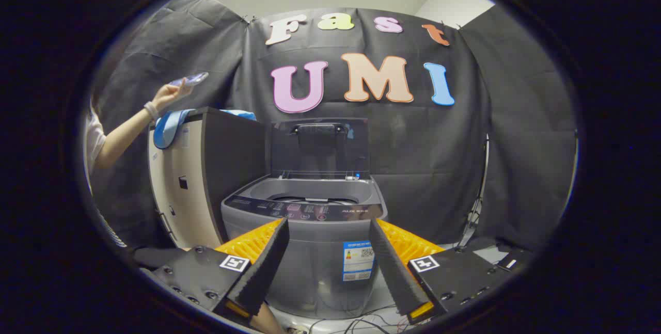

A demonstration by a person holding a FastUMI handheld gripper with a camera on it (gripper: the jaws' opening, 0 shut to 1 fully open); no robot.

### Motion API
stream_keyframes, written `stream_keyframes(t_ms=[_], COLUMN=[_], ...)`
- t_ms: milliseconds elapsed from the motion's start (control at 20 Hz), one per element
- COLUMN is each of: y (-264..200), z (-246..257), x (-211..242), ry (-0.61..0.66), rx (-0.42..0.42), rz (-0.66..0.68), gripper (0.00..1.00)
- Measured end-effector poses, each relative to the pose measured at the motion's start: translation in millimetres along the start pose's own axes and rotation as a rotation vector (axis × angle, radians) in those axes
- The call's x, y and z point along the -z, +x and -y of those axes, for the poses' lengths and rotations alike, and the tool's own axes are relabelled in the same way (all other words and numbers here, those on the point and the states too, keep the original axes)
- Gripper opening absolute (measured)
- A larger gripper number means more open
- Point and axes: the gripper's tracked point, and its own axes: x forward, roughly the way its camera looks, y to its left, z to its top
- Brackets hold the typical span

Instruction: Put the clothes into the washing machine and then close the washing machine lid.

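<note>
Claw spread empty before open washing machine; cabinet just beside it

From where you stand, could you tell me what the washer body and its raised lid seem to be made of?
Washer: grey, smooth moulded plastic or painted metal, judging by its soft sheen; hard to tell which. Lid: dark, glossy, likely tinted glass or plastic, since it mirrors the tub rim. The hand-held gripper is open and empty, fingers short of the washer.
</note>
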Motion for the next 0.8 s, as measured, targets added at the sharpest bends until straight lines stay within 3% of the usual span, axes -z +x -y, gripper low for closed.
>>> stream_keyframes(t_ms=[800], y=[0.3], z=[1.5], x=[0.5], ry=[0.001], rx=[0.01], rz=[-0.001], gripper=[0.97])
